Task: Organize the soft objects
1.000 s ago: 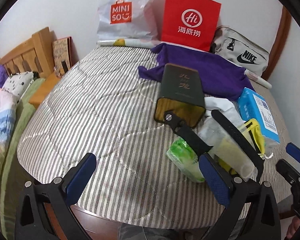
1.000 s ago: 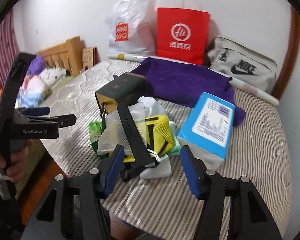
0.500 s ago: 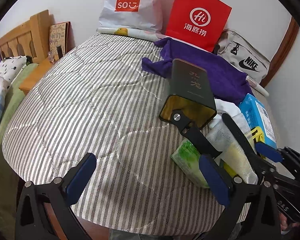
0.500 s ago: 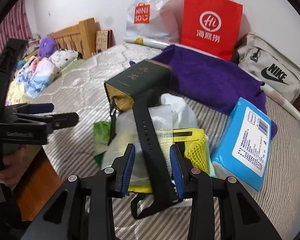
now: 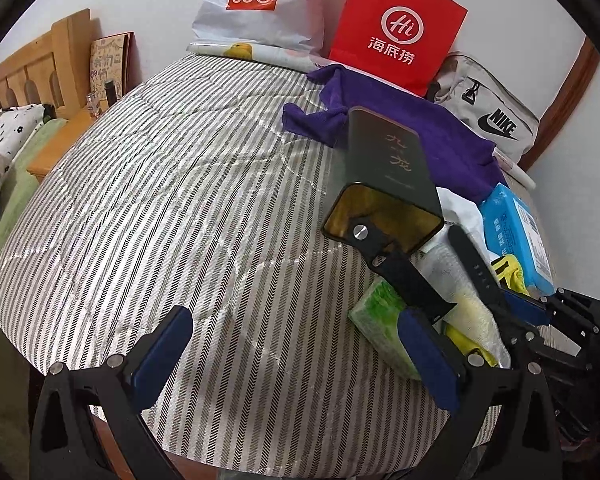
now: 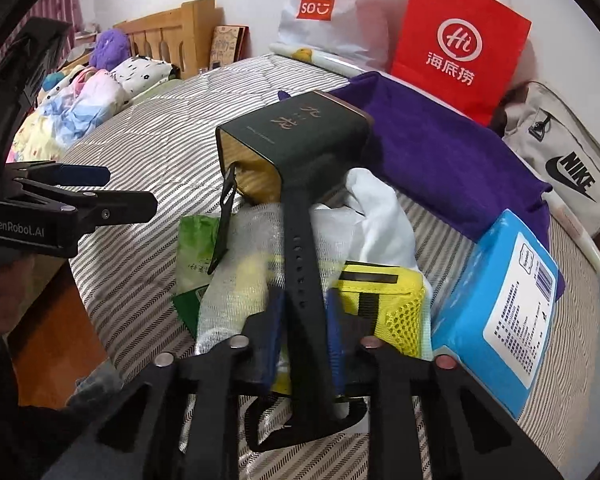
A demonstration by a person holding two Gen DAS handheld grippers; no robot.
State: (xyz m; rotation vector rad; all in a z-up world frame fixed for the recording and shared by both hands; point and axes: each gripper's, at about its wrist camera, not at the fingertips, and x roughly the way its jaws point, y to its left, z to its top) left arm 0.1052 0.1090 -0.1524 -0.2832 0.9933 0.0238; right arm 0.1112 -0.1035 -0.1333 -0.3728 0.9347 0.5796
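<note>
A pile lies on the striped bed: a black strap (image 6: 300,256), a white mesh bag (image 6: 240,280), a yellow mesh pouch (image 6: 384,292), a green packet (image 6: 194,248), a white cloth (image 6: 380,216), a blue tissue pack (image 6: 504,300) and a purple towel (image 6: 440,152). My right gripper (image 6: 302,332) is shut on the black strap, which runs up to a dark green box (image 6: 296,140). My left gripper (image 5: 296,356) is open and empty above the bed's near edge, its right finger beside the green packet (image 5: 376,320). The right gripper also shows in the left wrist view (image 5: 524,308).
A white MINISO bag (image 5: 256,4), a red paper bag (image 5: 396,28) and a grey Nike bag (image 5: 484,120) stand along the back wall. A wooden headboard (image 5: 32,72) and bedding (image 6: 80,96) lie to the left. The bed (image 5: 160,208) ends close in front.
My right gripper moved forward onto the pile and closed on the black strap. My left gripper moved slightly forward and stayed open.
</note>
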